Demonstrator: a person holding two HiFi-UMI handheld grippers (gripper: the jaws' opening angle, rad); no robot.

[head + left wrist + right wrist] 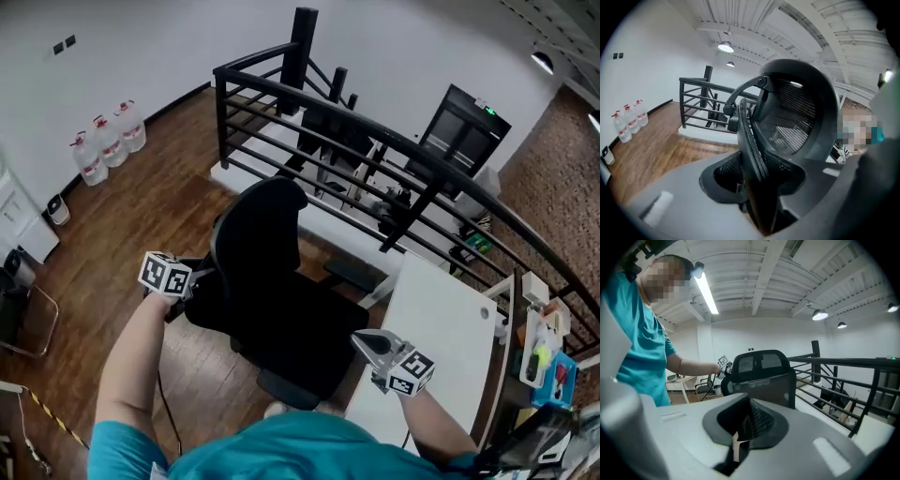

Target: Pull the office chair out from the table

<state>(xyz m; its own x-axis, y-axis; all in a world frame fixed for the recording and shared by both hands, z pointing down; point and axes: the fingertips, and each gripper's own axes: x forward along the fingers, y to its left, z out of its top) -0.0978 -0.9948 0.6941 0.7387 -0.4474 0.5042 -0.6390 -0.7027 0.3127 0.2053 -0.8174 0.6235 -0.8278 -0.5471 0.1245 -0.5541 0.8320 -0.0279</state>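
The black office chair (272, 309) stands between me and the white table (441, 328), its mesh backrest (258, 234) turned to the left. My left gripper (200, 278) is at the backrest's left side. In the left gripper view, the left gripper (752, 187) is shut on the thin side edge of the backrest (749, 140), with the mesh back (797, 117) rising behind it. My right gripper (368, 343) hovers by the seat's right side at the table's near corner. The right gripper (739, 439) is shut on nothing and faces the chair (761, 373) from a distance.
A black metal railing (375, 141) runs behind the chair, above a lower floor. Three water bottles (108, 141) stand by the far left wall. A shelf with small items (544, 356) borders the table's right side. Wooden floor (141, 216) lies to the left.
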